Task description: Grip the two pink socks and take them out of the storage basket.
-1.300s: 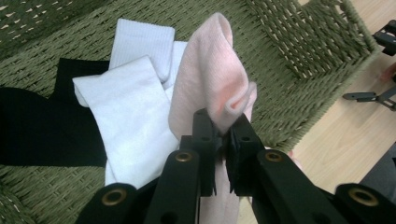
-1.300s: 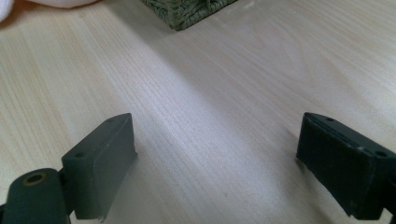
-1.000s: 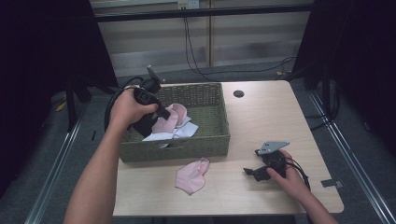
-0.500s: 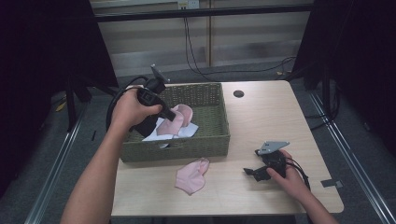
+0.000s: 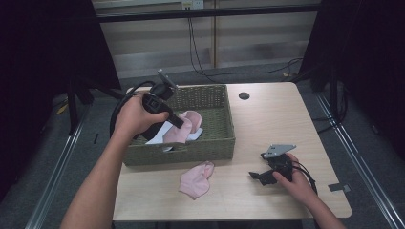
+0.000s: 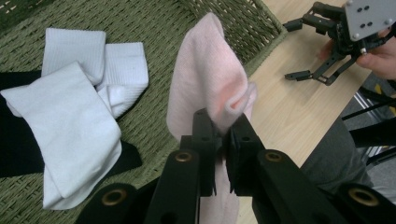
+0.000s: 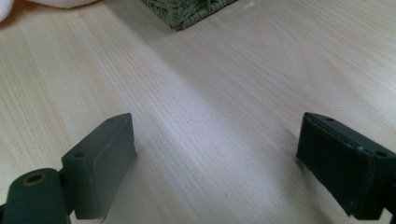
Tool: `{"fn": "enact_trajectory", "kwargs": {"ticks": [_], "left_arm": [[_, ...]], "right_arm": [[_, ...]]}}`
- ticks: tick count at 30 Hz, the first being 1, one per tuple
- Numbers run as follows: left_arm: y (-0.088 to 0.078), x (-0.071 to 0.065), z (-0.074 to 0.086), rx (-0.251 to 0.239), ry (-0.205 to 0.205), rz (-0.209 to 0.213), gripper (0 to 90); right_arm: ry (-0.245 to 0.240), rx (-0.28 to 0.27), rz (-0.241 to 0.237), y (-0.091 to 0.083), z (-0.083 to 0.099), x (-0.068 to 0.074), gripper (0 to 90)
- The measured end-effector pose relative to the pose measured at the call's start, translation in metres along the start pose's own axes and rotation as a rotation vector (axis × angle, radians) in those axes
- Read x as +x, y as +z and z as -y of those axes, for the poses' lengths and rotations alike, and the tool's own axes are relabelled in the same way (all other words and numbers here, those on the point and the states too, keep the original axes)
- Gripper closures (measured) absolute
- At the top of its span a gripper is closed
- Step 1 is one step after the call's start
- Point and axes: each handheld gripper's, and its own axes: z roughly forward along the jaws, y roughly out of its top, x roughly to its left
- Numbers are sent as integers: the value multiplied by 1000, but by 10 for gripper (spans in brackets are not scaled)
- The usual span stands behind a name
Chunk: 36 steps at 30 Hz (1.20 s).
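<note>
**Pink sock pinched over the basket**

Left gripper (image 6: 222,140) clamped on a pink sock (image 6: 208,79), jaws pressed together on a bunched fold near one end, the rest of the sock spread out beyond the jaws above the woven floor. Seen from the high view, left gripper (image 5: 179,121) held inside the green wicker basket (image 5: 210,148), angled down toward the far right, with the pink sock (image 5: 184,129) raised off the bottom. Under and beside it, white socks (image 6: 74,112) lying folded and overlapping on the basket floor, a black piece of cloth (image 6: 18,144) partly tucked beneath them.

Right gripper (image 5: 267,174) resting low over the wooden table (image 5: 286,119), well apart from the basket, toward the near right corner. Jaws spread wide, nothing between them but bare tabletop (image 7: 224,107); a corner of the basket (image 7: 187,11) visible further ahead.

A second pink sock (image 5: 196,179) lying crumpled on the table just in front of the basket's near wall, between the two forearms, touched by neither gripper.
</note>
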Motion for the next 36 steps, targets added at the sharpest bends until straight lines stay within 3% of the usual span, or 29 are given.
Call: {"fn": "enact_trajectory", "kwargs": {"ticks": [23, 36], "left_arm": [[8, -31, 12, -12, 99, 81, 833], [23, -44, 22, -24, 143, 113, 831]], "right_arm": [[-2, -1, 0, 0, 0, 0, 106], [-1, -1, -1, 0, 0, 0, 106]]}}
